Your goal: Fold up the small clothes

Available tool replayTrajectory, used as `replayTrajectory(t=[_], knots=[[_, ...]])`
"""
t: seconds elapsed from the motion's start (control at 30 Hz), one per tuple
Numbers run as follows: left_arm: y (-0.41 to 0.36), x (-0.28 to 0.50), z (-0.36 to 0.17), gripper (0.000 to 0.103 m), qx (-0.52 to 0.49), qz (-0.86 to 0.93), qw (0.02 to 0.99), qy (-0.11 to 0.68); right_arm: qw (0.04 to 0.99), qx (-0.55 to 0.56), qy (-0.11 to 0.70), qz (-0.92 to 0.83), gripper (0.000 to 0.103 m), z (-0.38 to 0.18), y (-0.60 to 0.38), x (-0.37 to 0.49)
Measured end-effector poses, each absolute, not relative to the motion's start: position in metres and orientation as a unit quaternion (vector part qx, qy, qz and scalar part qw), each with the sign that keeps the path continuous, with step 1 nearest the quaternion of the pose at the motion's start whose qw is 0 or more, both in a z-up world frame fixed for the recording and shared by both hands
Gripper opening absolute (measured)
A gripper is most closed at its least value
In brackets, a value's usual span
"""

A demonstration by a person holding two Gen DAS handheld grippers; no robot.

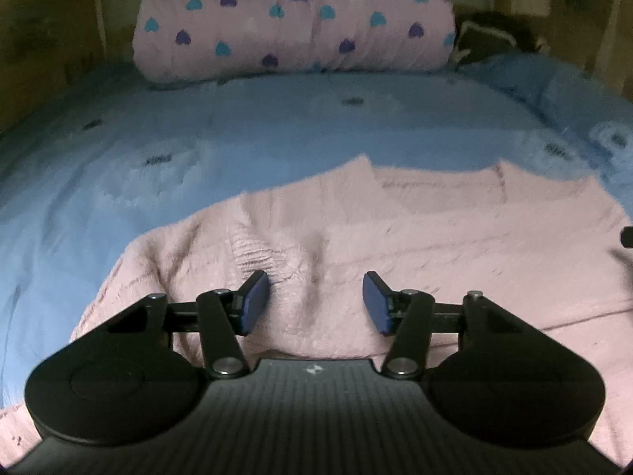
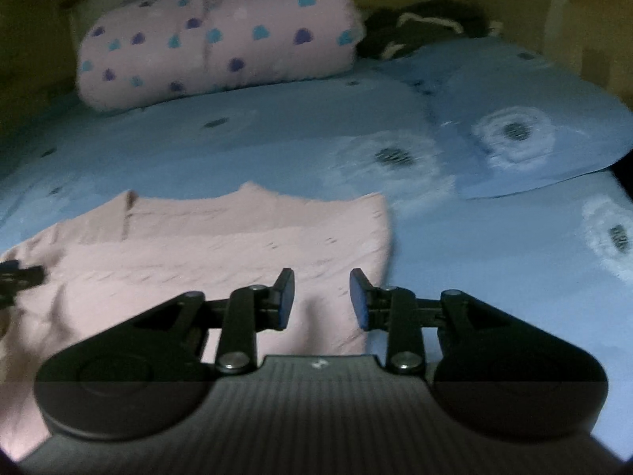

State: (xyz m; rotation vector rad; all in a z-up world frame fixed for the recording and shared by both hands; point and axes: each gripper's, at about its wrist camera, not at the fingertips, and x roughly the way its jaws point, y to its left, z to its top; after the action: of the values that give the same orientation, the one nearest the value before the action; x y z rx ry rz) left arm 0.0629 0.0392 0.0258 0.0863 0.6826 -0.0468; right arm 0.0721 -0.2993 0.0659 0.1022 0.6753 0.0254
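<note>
- Lying flat on the bed's blue sheet, a pink knitted garment fills the lower half of the left wrist view; in the right wrist view the same garment sits at lower left, with its straight right edge running down just inside the right jaw.
- Only the right wrist view shows a blue pillow with pale flower prints at upper right.
- The left hand-held gripper has its jaws apart over the fabric, nothing pinched between the blue pads.
- The right hand-held gripper also stands parted, narrower, with a raised wrinkle of the garment showing in the gap; the pads do not press on it.
- The knit is fuzzy, ribbed in places, folded over at the top into a layered band with two small peaks.
- A pink roll of bedding dotted with blue and purple hearts lies across the top, a dark cloth beside it at upper right.
</note>
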Motion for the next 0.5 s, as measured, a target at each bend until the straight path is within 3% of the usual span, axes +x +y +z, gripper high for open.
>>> replayTrajectory(t=[0.17,0.37,0.5], knots=[[0.037,0.07,0.015,0.06,0.054,-0.007,0.94,0.337,0.92,0.059,0.386,0.015,0.032,0.044,-0.297,0.085],[0.035,0.07,0.015,0.062,0.062,-0.006,0.94,0.335,0.923,0.045,0.383,0.014,0.032,0.036,-0.291,0.089],[0.034,0.069,0.017,0.072,0.055,-0.011,0.94,0.337,0.924,0.036,0.381,0.015,0.033,0.036,-0.289,0.087]])
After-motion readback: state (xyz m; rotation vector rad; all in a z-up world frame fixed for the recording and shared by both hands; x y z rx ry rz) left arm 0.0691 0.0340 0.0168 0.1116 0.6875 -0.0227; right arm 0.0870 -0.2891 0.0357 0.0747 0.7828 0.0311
